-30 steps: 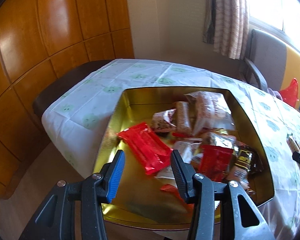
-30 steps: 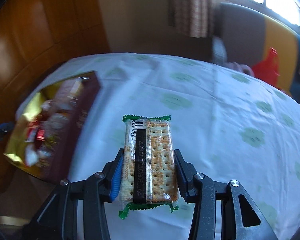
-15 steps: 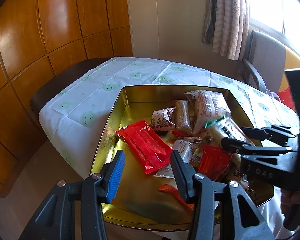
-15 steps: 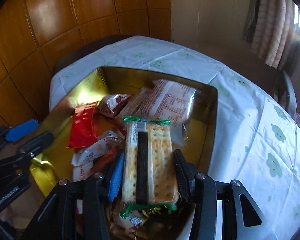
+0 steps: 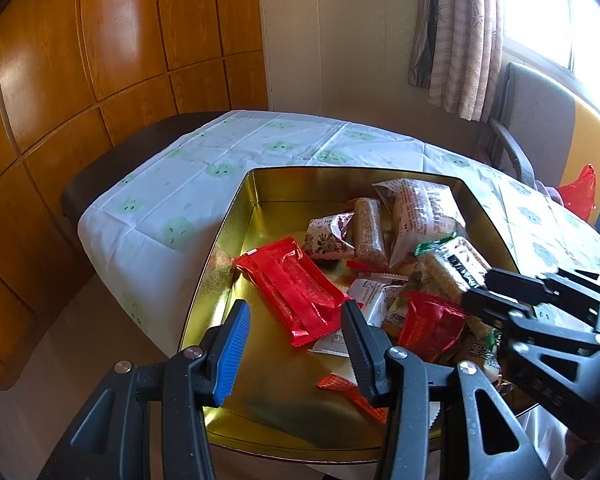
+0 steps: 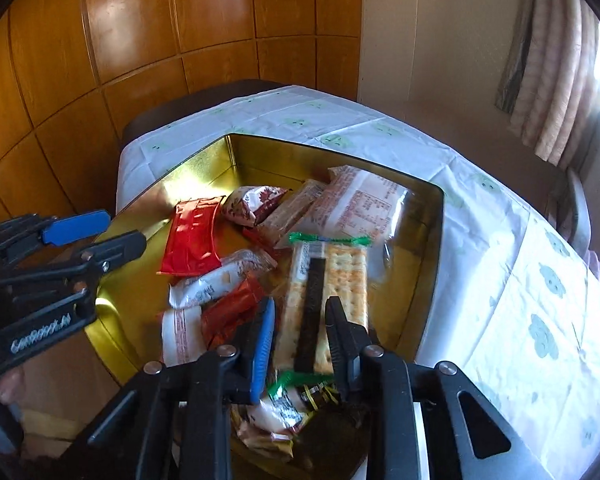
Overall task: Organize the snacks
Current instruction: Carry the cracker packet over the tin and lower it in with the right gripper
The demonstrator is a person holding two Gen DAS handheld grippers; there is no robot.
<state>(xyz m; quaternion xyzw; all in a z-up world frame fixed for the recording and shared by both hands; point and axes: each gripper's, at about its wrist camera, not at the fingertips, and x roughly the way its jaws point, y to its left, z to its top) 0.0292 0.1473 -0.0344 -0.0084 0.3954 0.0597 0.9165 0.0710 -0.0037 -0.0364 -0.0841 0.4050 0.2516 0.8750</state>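
A gold tin on the table holds several wrapped snacks, among them a red packet and a large clear pack. A green-edged cracker pack lies on top of the pile at the tin's right side. My right gripper hangs just above its near end, shut, its jaws narrower than the pack and gripping nothing. My left gripper hovers open and empty over the tin's near left edge.
The table carries a white cloth with green prints. Wood panelling rises at the left. At the far right stand a grey chair and a red bag, under a curtained window.
My right gripper swung left from over the cloth to over the tin with the cracker pack, let it drop onto the pile, then shut. The left gripper stayed put.
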